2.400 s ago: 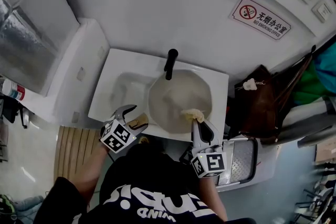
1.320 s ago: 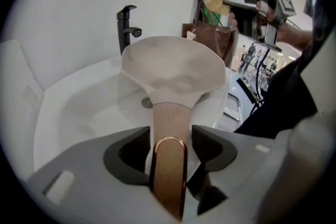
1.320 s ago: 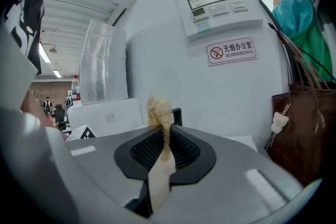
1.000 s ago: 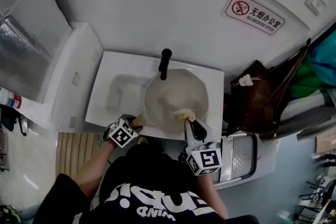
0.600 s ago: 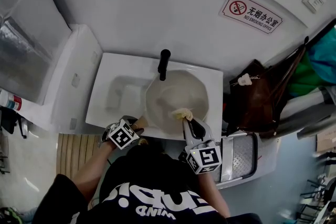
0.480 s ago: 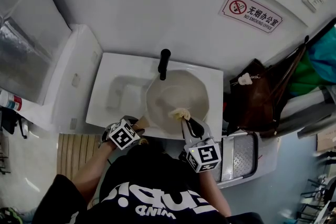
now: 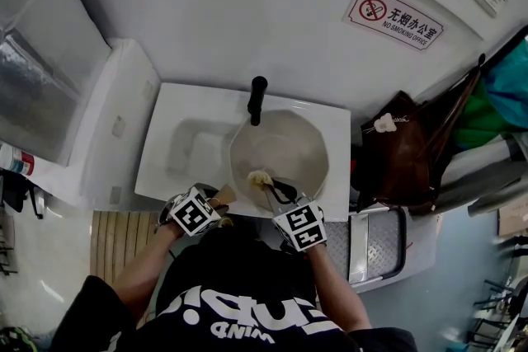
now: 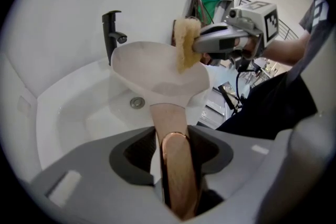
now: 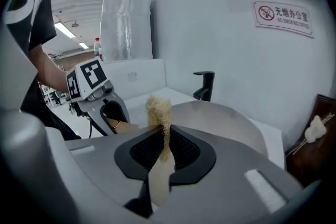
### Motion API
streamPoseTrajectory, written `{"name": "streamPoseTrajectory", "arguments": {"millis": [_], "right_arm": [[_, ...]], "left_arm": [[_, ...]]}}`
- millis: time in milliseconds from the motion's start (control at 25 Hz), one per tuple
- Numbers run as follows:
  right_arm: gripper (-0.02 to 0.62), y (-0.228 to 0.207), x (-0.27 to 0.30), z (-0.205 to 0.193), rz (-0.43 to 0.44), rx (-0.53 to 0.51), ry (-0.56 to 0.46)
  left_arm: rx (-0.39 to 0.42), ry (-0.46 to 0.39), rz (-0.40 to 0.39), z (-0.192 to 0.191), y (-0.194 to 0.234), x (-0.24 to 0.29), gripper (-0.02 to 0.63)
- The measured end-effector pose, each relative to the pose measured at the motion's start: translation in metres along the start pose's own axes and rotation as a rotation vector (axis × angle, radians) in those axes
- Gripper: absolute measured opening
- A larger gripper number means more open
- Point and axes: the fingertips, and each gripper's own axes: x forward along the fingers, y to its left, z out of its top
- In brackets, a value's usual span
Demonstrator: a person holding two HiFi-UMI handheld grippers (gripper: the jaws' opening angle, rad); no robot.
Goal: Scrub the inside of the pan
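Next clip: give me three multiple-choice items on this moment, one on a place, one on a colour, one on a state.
1. Where is the pan?
A. Over the sink
B. On the floor
C. On a stove

2. What colour is the faucet?
A. Black
B. Red
C. Gold

3. The right gripper is:
A. Open and empty
B. Shut on the scrubber
C. Shut on the pan handle

Answers:
1 A, the head view shows the pan above the white basin.
2 A, it stands dark against the white wall.
3 B, the right gripper view shows its jaws pinching the yellowish scrubber.
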Motion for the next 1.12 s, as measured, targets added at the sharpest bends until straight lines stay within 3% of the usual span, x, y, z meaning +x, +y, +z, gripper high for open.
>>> {"name": "streamPoseTrajectory", "arguments": {"millis": [360,720,1120], "right_arm": [[0.040,0.017,0.051,-0.042,0.150,-0.109,0.194],[0.038,0.025,0.074,-0.053,0.207,-0.195,0.249],[0.038,0.019,0.099,-0.042,0.216,-0.210,0.245]], "left_arm": [[-0.015,-0.009,-0.006,0.001,-0.001,-0.001,0.181],[-0.027,-0.018,-0.017,0.000,-0.002,0.002,0.181],[-0.025,-0.010,-0.032,-0.005,0.000,0.008,0.181]]}}
